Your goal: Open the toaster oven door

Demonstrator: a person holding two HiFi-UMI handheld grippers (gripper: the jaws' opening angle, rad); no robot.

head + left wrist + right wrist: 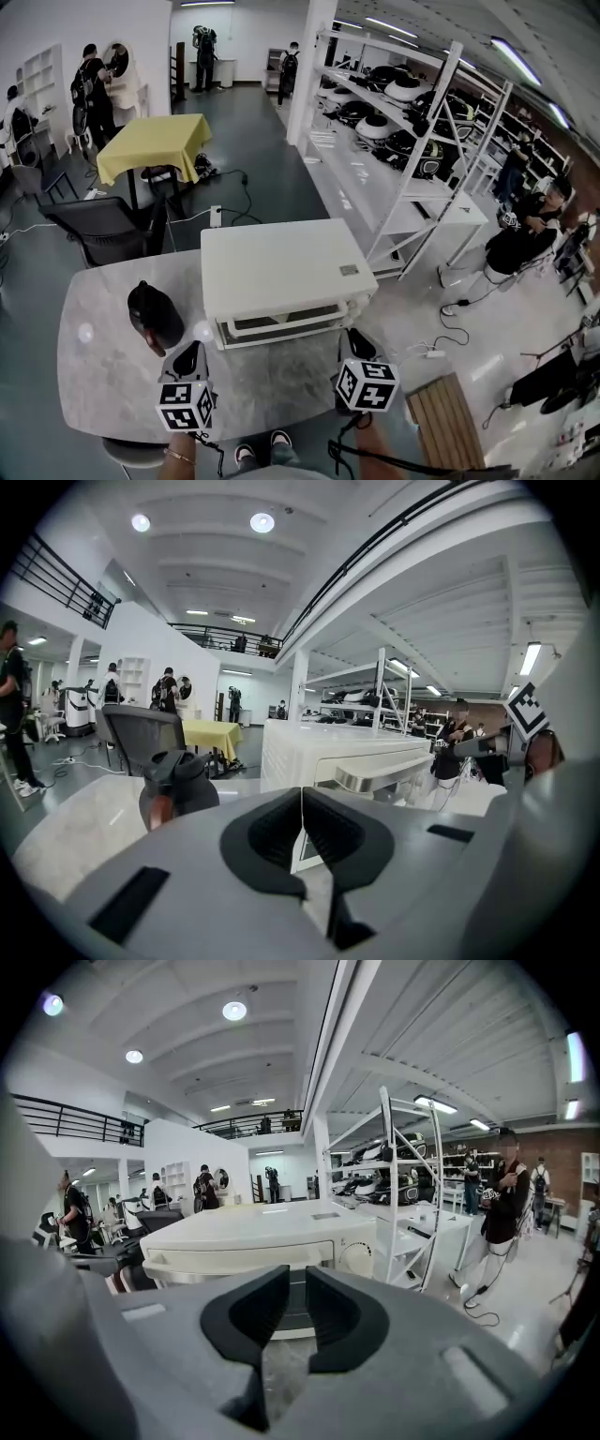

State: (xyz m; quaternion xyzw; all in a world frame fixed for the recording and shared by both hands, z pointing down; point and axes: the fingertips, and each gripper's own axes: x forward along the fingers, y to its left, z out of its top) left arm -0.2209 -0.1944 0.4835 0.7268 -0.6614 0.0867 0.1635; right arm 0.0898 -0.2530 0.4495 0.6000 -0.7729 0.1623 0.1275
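A white toaster oven [281,267] stands on the grey marble table [103,375] with its door shut, and a metal handle bar [281,323] runs across the front. My left gripper [187,356] sits just off the oven's front left corner. Its pads meet with nothing between them [302,794]. In front of the oven's right end, my right gripper [354,339] holds nothing, and only a narrow slit shows between its pads [297,1279]. That gripper's view looks at the handle [234,1267] and a round dial [356,1258]. Neither gripper touches the oven [328,752].
A black rounded object [155,314] stands on the table left of the oven, close to my left gripper. A dark office chair [108,230] is behind the table. White shelving [403,141] runs along the right, with a person [511,248] beside it. A wooden bench [450,417] stands by the table's right edge.
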